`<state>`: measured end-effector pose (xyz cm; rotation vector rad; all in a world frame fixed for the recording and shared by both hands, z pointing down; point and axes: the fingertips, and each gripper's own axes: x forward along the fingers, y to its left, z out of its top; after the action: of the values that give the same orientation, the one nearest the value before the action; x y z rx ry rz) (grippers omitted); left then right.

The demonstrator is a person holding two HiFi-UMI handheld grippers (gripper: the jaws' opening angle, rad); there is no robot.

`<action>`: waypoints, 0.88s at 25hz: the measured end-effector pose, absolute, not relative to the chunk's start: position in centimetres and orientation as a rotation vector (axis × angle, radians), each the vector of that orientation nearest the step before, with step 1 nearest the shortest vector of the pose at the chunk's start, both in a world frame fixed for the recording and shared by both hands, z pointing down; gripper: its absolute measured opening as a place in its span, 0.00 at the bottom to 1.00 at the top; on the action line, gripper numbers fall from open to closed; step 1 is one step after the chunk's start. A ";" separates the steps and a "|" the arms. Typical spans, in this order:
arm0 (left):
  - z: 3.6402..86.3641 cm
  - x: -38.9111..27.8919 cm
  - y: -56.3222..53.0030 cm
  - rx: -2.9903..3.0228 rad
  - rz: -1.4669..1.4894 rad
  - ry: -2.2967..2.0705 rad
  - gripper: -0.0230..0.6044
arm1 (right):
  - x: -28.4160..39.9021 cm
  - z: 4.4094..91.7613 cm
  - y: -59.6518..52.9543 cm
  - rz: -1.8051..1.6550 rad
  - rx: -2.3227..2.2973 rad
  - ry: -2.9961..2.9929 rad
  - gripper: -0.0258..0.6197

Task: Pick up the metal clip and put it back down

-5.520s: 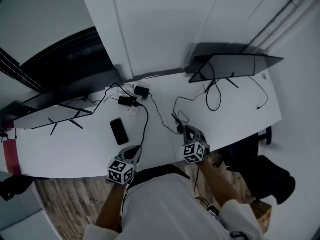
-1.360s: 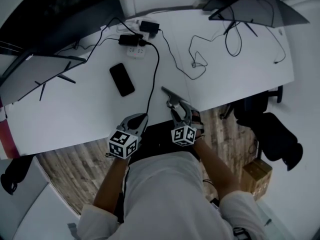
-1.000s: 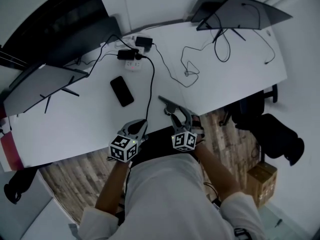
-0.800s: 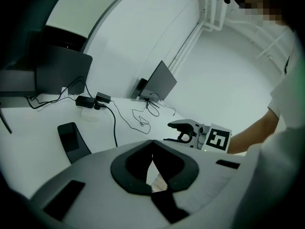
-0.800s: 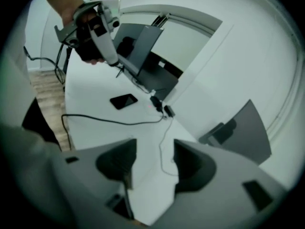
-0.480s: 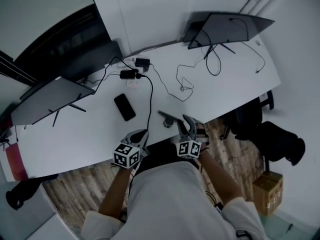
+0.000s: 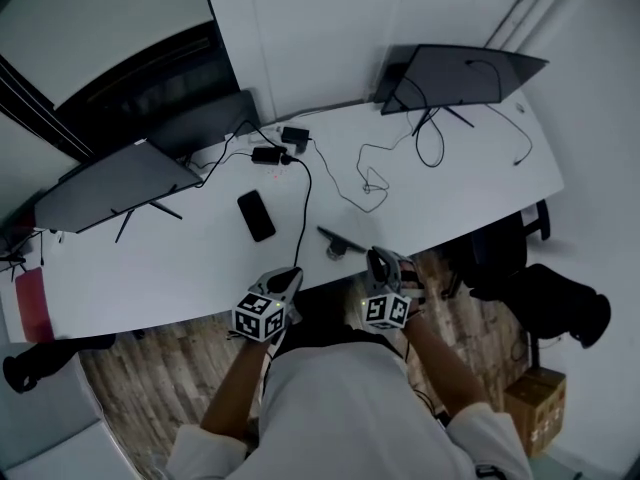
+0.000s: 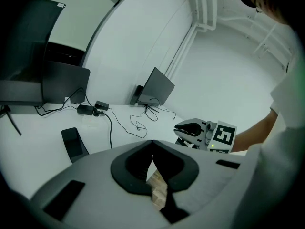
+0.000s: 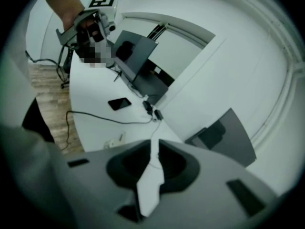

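The desk (image 7: 150, 268) has open white surface at its front left, between the phone (image 7: 257, 215) and the edge. A black cable (image 7: 306, 213) runs from the power strip (image 7: 270, 155) to the front edge and splits the near middle. Just right of it, the metal clip (image 7: 338, 243) lies near the edge. A thin looped wire (image 7: 370, 181) crosses mid-desk, and the front right corner beyond it is bare. The left monitor (image 7: 120, 183) and right monitor (image 7: 460, 73) close off the back. A dark chair (image 7: 545, 303) stands off the right end.
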<state>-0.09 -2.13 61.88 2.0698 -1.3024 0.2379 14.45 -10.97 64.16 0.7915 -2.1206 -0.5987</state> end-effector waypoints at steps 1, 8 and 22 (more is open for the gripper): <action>61.8 0.2 -1.7 2.067 0.239 -1.311 0.09 | 14.7 64.0 -10.6 -0.595 0.791 -2.130 0.14; 61.4 3.3 0.9 2.058 0.231 -1.354 0.09 | 16.7 62.3 -8.0 -0.545 0.794 -2.203 0.10; 58.9 8.5 7.6 2.070 0.211 -1.466 0.09 | 22.3 60.0 -1.4 -0.218 0.779 -2.352 0.09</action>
<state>8.48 7.59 58.94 2.0702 -1.4657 0.2113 22.26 -1.41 60.02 0.7787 -2.3521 -0.2181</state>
